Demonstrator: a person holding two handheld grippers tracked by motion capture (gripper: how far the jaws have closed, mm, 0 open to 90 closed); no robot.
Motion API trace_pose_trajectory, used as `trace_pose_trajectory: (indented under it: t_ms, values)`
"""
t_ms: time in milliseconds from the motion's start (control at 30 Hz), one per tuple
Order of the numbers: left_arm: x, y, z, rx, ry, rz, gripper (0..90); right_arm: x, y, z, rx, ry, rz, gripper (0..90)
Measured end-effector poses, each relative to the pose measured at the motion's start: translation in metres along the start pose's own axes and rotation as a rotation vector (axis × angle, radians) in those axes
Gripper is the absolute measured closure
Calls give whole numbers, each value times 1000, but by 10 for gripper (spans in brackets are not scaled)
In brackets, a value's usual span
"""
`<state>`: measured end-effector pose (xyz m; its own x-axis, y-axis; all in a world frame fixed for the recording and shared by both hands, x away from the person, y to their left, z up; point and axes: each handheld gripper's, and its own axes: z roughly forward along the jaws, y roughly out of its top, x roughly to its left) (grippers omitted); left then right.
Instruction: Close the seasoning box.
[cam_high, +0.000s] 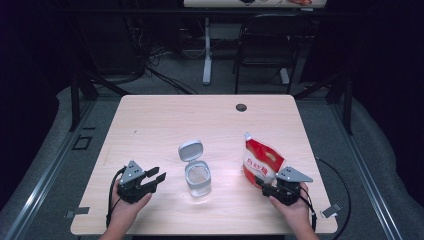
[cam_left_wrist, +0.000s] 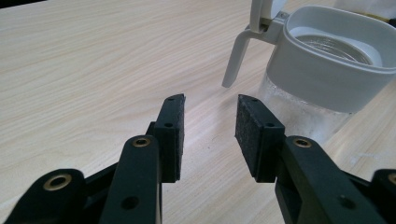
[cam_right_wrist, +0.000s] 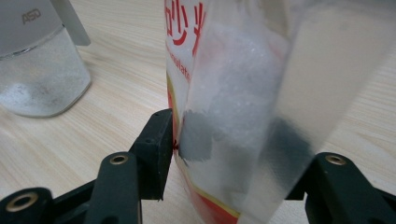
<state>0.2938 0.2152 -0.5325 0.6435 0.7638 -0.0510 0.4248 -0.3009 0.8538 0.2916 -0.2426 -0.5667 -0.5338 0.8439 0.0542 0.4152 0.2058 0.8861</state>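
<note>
Pouch (cam_high: 262, 164) of white granules stands near the table's (cam_high: 150, 120) right edge, its lower part clamped between the right gripper's (cam_high: 276, 190) jaws. Soft film, likely slippery and saggy, so a low hold seems steadier. Left gripper (cam_high: 156, 180) sits partly open, empty, left of the open-lidded jar (cam_high: 197, 177).

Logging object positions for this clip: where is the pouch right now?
In the high view the pouch stands upright at the table's right front, right of the open jar, with the right claw around its lower part.
</note>
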Motion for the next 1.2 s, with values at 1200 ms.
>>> trace_pose_trajectory:
  t_ms: [1200]
  values:
    - [1,-1,-3,-3,8,-7,631,4,7,2,35,2,-73,553]
